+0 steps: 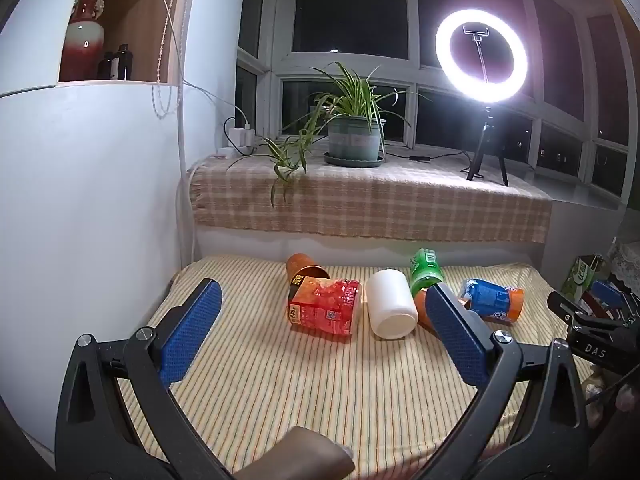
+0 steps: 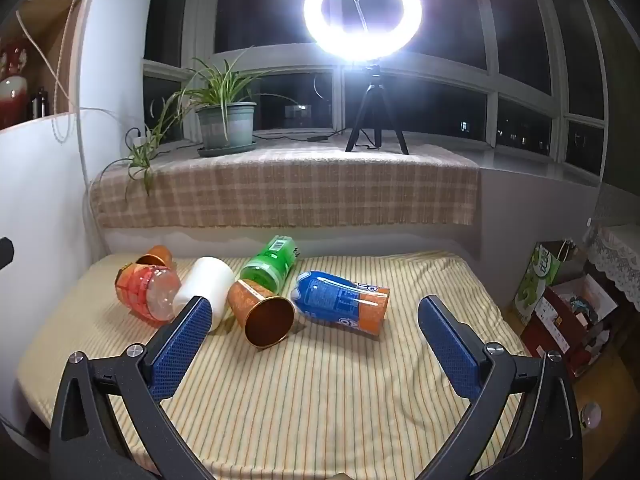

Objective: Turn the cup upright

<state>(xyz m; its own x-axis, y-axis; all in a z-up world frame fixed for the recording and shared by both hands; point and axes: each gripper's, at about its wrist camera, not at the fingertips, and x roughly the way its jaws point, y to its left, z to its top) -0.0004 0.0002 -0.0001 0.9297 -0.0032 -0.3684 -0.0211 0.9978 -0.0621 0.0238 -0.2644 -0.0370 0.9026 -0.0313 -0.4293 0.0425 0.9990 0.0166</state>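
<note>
Several cups lie on their sides on the striped table (image 2: 320,392): a white cup (image 1: 390,308) (image 2: 206,286), an orange paper cup (image 2: 262,312) with its mouth toward me, another orange cup (image 1: 302,270) (image 2: 154,258) at the back left, a red one (image 1: 324,310) (image 2: 146,292), a green one (image 1: 426,270) (image 2: 272,262) and a blue-orange one (image 1: 494,298) (image 2: 344,300). My left gripper (image 1: 324,312) is open, above the table in front of the red and white cups. My right gripper (image 2: 316,320) is open, in front of the orange paper cup.
A windowsill with a checked cloth (image 2: 288,188) holds a potted plant (image 1: 354,138) and a ring light on a tripod (image 2: 362,16). A white wall and cabinet (image 1: 80,200) stand left. Boxes and clutter (image 2: 560,300) sit right of the table.
</note>
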